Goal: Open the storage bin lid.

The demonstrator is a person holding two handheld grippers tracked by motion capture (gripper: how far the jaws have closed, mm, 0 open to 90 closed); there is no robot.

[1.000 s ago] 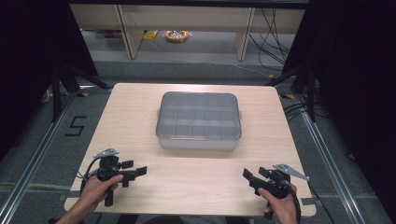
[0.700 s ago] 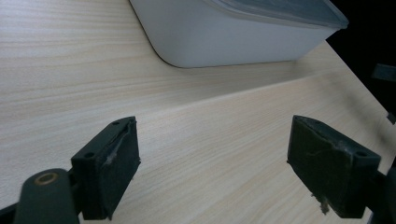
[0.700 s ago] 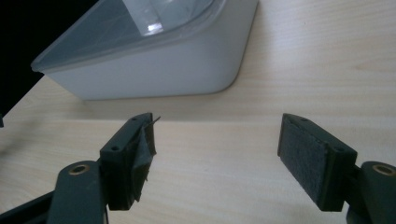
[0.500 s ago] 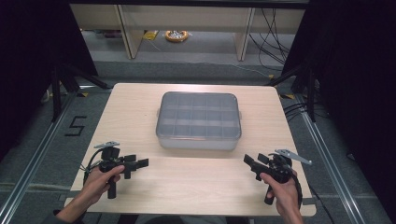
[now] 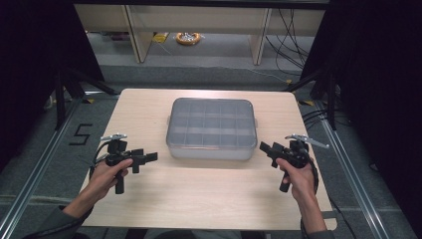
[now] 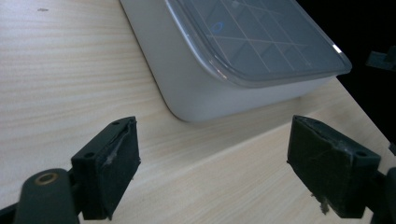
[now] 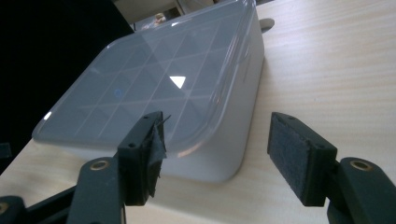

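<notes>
A pale wooden worktop (image 5: 149, 209) is carrying everything here, standing on a grey floor with a black "5" mark (image 5: 80, 135) taped beside its left edge. At the middle of the worktop, toward the far side, a grey compartment box (image 5: 212, 128) is sitting flat with its clear lid (image 7: 154, 88) closed; a grid of dividers is showing through the lid.

The left gripper (image 5: 147, 158) is hovering near the box's near left corner, held in the person's left hand (image 5: 107, 175), and is pointing toward the box. Its jaws are standing wide with nothing between them; in the left gripper view the box corner is lying ahead of the pads (image 6: 119, 168), apart from them.

The right gripper (image 5: 265, 149) is hovering just off the box's near right corner, held in the right hand (image 5: 298, 177). Its jaws have just been closing and are standing partly apart, with nothing gripped; the box corner is showing beyond the gap.
</notes>
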